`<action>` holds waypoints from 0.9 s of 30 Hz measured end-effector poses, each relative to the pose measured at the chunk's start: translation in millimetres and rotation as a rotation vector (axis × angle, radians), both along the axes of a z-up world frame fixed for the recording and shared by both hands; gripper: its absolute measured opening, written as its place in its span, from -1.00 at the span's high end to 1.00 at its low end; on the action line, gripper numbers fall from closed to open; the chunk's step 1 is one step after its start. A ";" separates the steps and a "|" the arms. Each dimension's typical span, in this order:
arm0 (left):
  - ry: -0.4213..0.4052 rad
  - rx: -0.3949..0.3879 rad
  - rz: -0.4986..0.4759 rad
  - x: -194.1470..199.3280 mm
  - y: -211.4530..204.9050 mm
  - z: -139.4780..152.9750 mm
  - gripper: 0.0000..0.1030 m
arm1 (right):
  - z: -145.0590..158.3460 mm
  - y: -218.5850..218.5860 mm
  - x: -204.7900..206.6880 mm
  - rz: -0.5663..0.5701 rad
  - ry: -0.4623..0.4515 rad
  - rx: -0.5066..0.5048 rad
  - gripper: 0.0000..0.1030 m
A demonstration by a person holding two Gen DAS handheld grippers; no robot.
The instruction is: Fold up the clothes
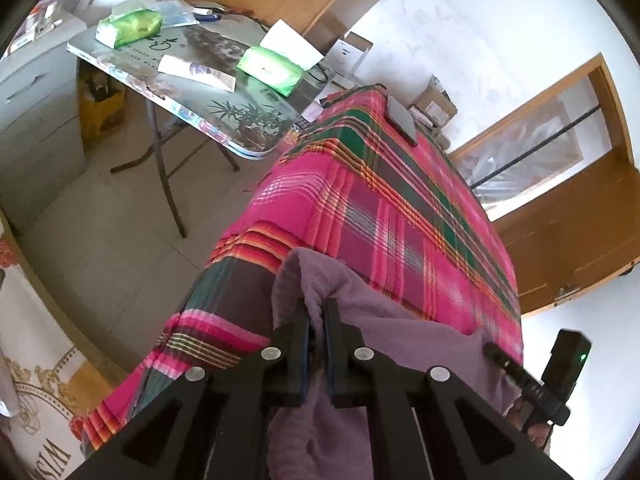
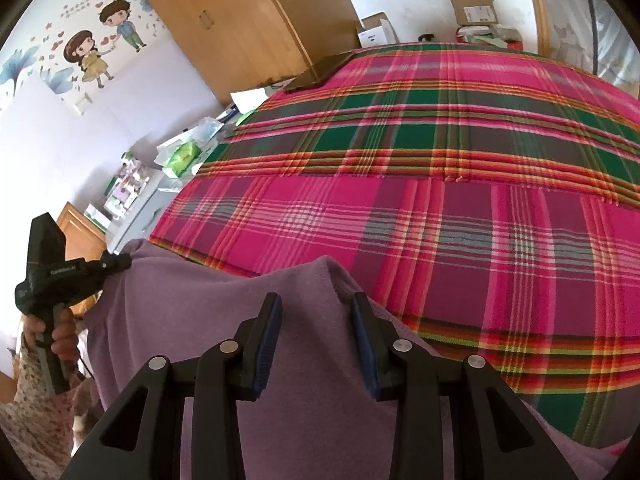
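Observation:
A purple garment (image 1: pixel 360 312) lies at the near edge of a bed covered in a pink and green plaid cloth (image 1: pixel 380 200). My left gripper (image 1: pixel 317 312) is shut on a bunched edge of the garment. In the right wrist view the same garment (image 2: pixel 224 304) spreads over the near edge of the plaid cloth (image 2: pixel 440 184). My right gripper (image 2: pixel 316 304) stands open, its fingers to either side of a raised fold of the garment. The left gripper (image 2: pixel 120 262) shows there at far left, pinching the garment's corner.
A folding table (image 1: pixel 224 100) with green packets (image 1: pixel 132 26) and papers stands beyond the bed's left side. A dark flat device (image 1: pixel 400 118) lies on the bed's far end. Wooden wardrobe (image 2: pixel 240 20), cardboard boxes (image 2: pixel 474 8) and a door (image 1: pixel 580 208) line the walls.

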State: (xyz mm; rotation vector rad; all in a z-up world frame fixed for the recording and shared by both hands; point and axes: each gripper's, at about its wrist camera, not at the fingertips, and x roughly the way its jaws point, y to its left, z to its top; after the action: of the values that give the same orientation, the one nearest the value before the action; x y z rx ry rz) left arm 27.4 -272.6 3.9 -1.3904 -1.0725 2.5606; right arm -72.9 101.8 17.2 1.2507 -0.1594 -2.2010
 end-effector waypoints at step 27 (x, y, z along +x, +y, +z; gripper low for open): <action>-0.011 -0.046 -0.011 7.2 -1.8 6.2 0.83 | 0.7 -12.1 -8.8 -0.073 0.050 0.104 0.89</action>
State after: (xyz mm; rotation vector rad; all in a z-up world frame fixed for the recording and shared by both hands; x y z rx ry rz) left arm 34.6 -274.3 10.0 -1.4176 -1.0112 2.5893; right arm -81.7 89.7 17.9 1.2627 -0.0728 -2.3272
